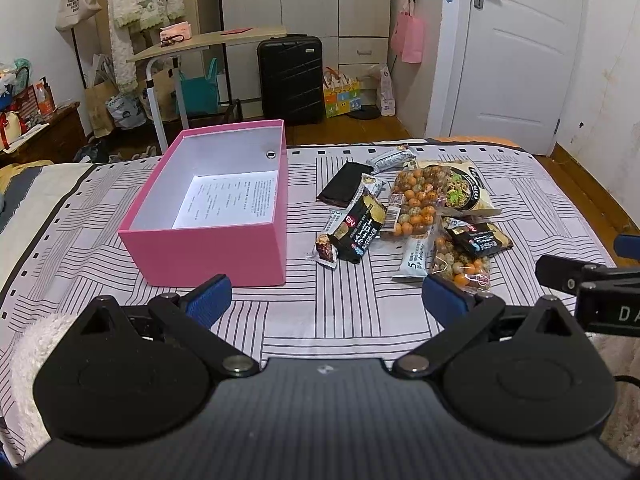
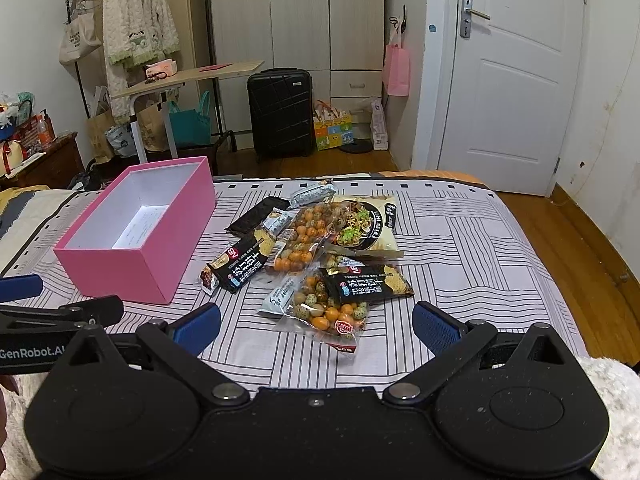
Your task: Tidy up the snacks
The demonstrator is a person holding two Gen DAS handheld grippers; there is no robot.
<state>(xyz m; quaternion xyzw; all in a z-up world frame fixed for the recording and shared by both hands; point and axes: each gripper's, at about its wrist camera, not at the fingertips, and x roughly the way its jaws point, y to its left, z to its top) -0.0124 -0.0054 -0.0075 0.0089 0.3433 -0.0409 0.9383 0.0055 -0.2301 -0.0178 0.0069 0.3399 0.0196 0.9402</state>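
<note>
Bedspread (image 2: 460, 240) holds snacks (image 2: 320, 252) just beyond right tongs (image 2: 316, 322), spread wide.

White door (image 2: 516, 80), wooden floor (image 2: 560, 220), pale wardrobe (image 2: 296, 12), black suitcase (image 2: 280, 112), folding desk (image 2: 188, 76), striped bedspread (image 2: 460, 240)

We hold two matte black grippers, the left gripper (image 1: 326, 294) and the right gripper (image 2: 316, 322), each with ribbed blue fingers (image 1: 210, 294) on hinged black links fixed by silver screws (image 1: 236, 363). White lettering reads "GenRobot.AI" on one side. Our sleeves (image 2: 612, 392) are fluffy cream fleece.
</note>
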